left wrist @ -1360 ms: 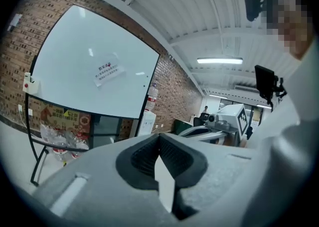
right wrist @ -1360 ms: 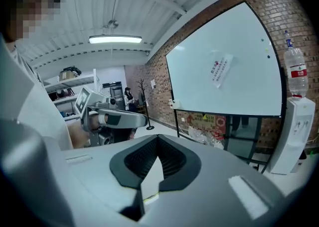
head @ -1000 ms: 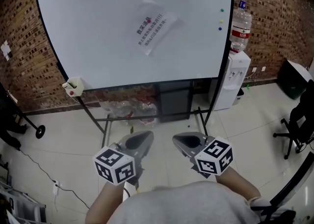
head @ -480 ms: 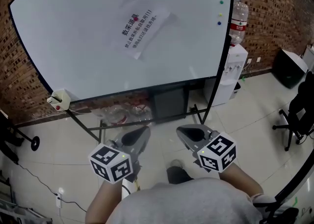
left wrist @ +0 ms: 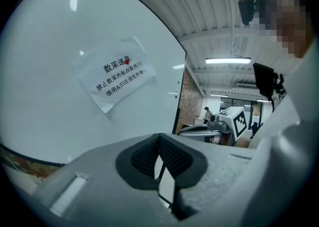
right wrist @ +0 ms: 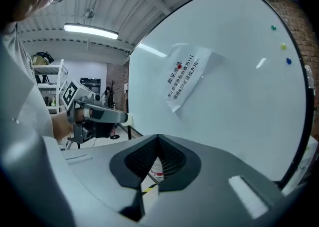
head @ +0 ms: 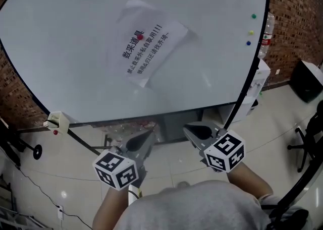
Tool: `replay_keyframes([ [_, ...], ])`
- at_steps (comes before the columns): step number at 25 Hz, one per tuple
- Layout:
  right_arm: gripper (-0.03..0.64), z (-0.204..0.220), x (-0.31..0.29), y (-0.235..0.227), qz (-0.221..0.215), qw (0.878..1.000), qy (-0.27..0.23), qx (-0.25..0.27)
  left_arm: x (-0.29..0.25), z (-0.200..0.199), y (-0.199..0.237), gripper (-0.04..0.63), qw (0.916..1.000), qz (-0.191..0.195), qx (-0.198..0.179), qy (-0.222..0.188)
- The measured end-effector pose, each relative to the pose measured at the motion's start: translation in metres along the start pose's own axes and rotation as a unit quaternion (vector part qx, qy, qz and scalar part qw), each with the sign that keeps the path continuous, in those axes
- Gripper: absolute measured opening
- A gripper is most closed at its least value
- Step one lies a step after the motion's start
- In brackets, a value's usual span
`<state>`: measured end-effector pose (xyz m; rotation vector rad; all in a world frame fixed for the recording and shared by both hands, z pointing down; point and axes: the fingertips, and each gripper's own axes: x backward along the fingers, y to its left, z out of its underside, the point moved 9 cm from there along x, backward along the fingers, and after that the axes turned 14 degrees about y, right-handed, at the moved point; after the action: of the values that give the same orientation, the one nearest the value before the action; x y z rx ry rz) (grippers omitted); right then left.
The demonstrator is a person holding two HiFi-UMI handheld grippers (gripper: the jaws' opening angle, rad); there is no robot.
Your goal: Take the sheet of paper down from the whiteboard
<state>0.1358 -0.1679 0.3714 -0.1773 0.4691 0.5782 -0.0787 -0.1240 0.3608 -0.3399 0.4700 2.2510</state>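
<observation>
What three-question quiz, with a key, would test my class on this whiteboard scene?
1. True or false: the sheet of paper hangs on the whiteboard.
2. Fill in: ___ coloured magnets sit near the whiteboard's right edge.
3. The left hand-held gripper and right hand-held gripper are: A shut and empty; B wide open; C shut on the paper.
Key: 1 true; 2 three; 3 A.
</observation>
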Motion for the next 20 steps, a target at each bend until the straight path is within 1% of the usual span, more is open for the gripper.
replay_keyframes([
  [3,-0.002,-0.019,-0.019,-0.026,-0.008,1.0,0.006,0.027,-0.016,-0.02,0.021,0.002,0.9998,-0.013,-0.001,-0.016],
  [6,-0.002,-0.037,-0.03,-0.044,-0.006,0.999,0.002,0.054,-0.025,-0.032,0.038,0.002,0.9993,-0.025,0.0,-0.028],
  [9,-0.002,-0.049,-0.041,-0.055,-0.004,0.998,-0.01,0.056,-0.03,-0.04,0.052,0.002,0.9993,-0.022,-0.004,-0.029],
  [12,-0.002,-0.057,-0.059,-0.055,-0.001,0.998,-0.014,0.057,-0.027,-0.051,0.07,0.002,0.999,-0.026,-0.014,-0.032],
  [14,-0.002,-0.065,-0.069,-0.053,0.008,0.998,-0.014,0.065,-0.023,-0.059,0.084,0.002,0.9988,-0.026,-0.018,-0.037],
  [17,-0.002,-0.084,-0.08,-0.051,0.034,0.996,-0.019,0.083,-0.019,-0.071,0.104,0.002,0.9989,-0.016,-0.028,-0.034],
  [20,-0.002,-0.108,-0.085,-0.048,0.064,0.993,-0.037,0.095,-0.016,-0.081,0.122,0.002,0.9989,-0.002,-0.038,-0.028],
])
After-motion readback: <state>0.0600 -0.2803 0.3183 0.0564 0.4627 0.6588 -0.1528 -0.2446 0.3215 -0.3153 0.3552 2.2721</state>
